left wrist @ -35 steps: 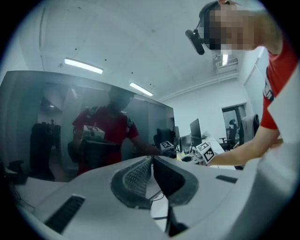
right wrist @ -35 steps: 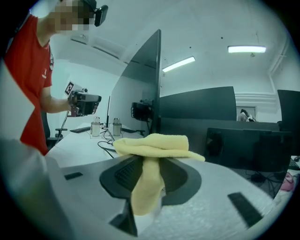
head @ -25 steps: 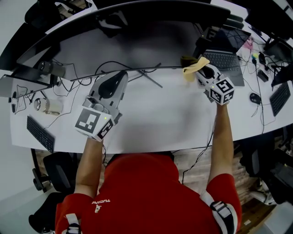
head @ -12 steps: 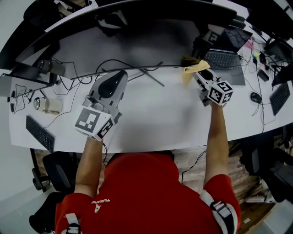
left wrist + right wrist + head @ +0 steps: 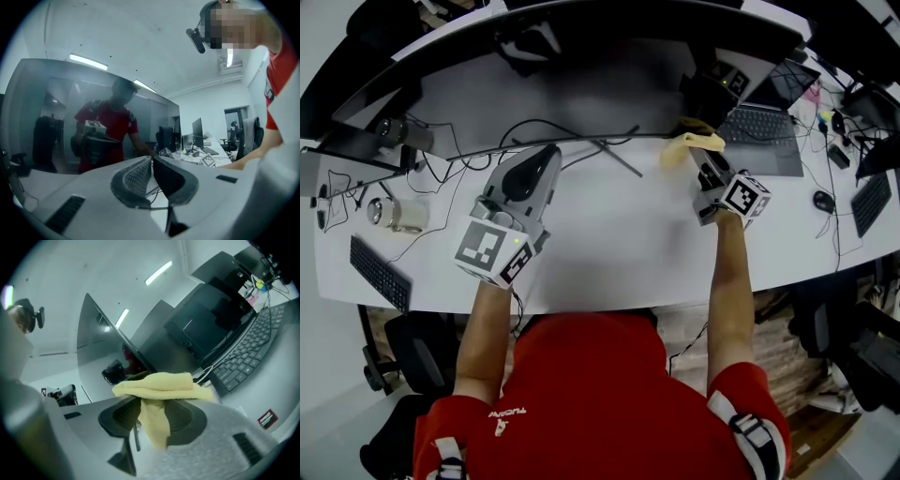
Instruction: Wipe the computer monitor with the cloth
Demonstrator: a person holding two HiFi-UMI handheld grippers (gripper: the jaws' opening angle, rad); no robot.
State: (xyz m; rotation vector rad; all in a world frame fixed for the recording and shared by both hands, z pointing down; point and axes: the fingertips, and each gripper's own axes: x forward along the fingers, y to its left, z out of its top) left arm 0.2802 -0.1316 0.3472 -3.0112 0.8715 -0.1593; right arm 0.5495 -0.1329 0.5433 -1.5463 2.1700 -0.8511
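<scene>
The wide curved monitor (image 5: pixel 581 84) stands across the back of the white desk (image 5: pixel 609 244), its screen dark. My right gripper (image 5: pixel 706 159) is near the screen's lower right edge and is shut on the yellow cloth (image 5: pixel 686 145). In the right gripper view the cloth (image 5: pixel 159 383) drapes over the jaws and hangs between them, in front of the monitor (image 5: pixel 108 343). That gripper (image 5: pixel 152 403) has had its jaws widen a little around the cloth. My left gripper (image 5: pixel 546 155) hovers left of centre, shut and empty. In its own view the left gripper (image 5: pixel 151 159) faces the monitor (image 5: pixel 56 108).
An open laptop (image 5: pixel 759 122) sits just right of the cloth. Black cables (image 5: pixel 534 136) and the monitor's stand legs (image 5: pixel 614 159) lie under the screen. A mug (image 5: pixel 398 217) and keyboard (image 5: pixel 375 272) are at the left. A mouse (image 5: pixel 823 202) lies at the right.
My right gripper has rolled and slid left and slightly back from the screen's edge, taking the cloth with it. The left gripper looks unmoved.
</scene>
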